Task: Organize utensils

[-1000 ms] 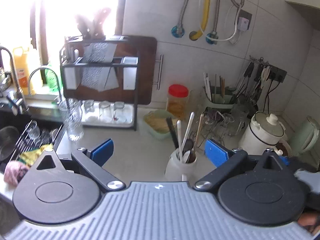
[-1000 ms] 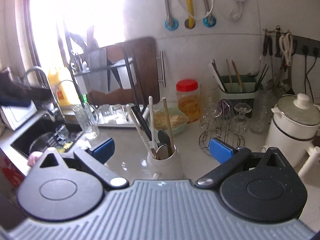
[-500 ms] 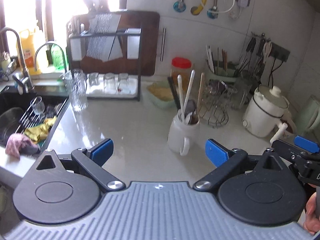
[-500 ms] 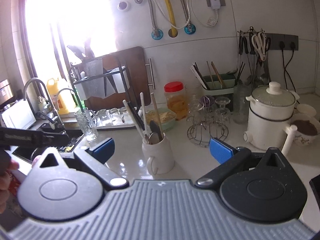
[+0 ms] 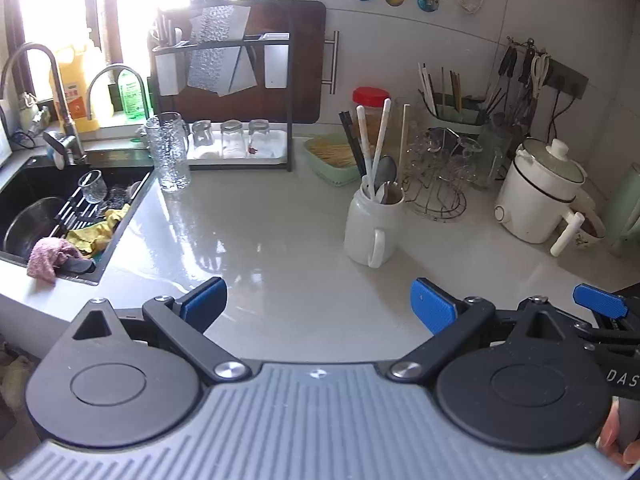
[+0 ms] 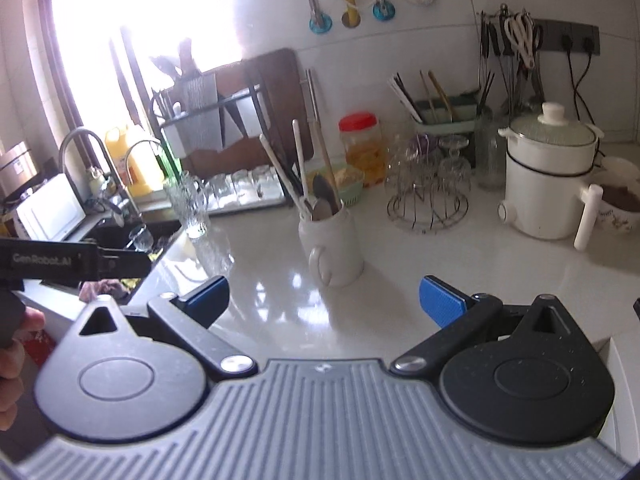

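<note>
White and glossy, the ceramic mug (image 5: 370, 222) stood on the pale, shiny countertop (image 5: 256, 256) with its handle turned toward the cameras, and it was packed with utensils (image 5: 376, 156): two white-handled pieces, dark chopsticks, a light wooden stick and a grey metal spoon, all leaning out above the rim. Both claws hung back from that mug, well apart from it. The left gripper (image 5: 318, 300) was held low over the counter, blue ribbed pads spread wide with nothing between them. The right gripper (image 6: 324, 300) sat the same way, fingers splayed and empty, the mug dead ahead of its gap. A hand (image 6: 12, 344) showed at the left edge of the right view, wrapped around the other tool's grip. Right of the mug stood a wire rack of upturned glasses (image 5: 438, 178), then a white lidded pot (image 5: 540, 192). Behind the mug sat a green tub (image 5: 334, 158) and a red-capped jar (image 5: 370, 104). Far left of the mug, a dark sink (image 5: 60, 208) held a steel bowl and crumpled cloths.
</note>
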Motion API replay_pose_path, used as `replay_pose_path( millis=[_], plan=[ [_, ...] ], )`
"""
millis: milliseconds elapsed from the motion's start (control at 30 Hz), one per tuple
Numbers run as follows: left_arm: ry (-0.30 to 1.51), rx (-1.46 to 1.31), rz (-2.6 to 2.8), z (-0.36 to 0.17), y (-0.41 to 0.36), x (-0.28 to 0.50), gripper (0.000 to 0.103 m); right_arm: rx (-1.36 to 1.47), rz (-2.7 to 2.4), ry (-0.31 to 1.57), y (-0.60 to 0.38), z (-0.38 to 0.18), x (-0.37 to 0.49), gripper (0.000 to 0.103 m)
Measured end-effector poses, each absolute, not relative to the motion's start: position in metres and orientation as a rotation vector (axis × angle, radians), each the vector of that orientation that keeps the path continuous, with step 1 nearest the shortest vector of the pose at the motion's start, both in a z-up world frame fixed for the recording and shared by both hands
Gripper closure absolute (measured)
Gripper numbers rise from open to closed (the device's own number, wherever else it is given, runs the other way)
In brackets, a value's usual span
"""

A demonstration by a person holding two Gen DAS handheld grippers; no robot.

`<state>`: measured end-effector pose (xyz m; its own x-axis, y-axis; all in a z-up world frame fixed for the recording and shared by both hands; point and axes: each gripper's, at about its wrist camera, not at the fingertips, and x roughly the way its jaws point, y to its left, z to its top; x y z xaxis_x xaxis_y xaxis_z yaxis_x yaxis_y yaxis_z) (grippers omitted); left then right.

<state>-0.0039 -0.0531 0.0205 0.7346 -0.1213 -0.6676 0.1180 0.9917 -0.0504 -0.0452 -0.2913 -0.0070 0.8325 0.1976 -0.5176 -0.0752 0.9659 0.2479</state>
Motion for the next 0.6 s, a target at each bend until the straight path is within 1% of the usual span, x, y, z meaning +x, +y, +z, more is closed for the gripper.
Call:
replay_pose_path(
  millis=[300,600],
  plan=[
    [0.746,-0.022,-0.111,0.013,-0.052,-0.017,0.003,0.193,0.168,0.559,-0.289,-0.004,-0.048,0.0],
    [0.734,-0.03,-0.084,0.018,-0.048,-0.021,0.003,0.186,0.175,0.553,-0.291,-0.002,-0.046,0.0]
  ],
)
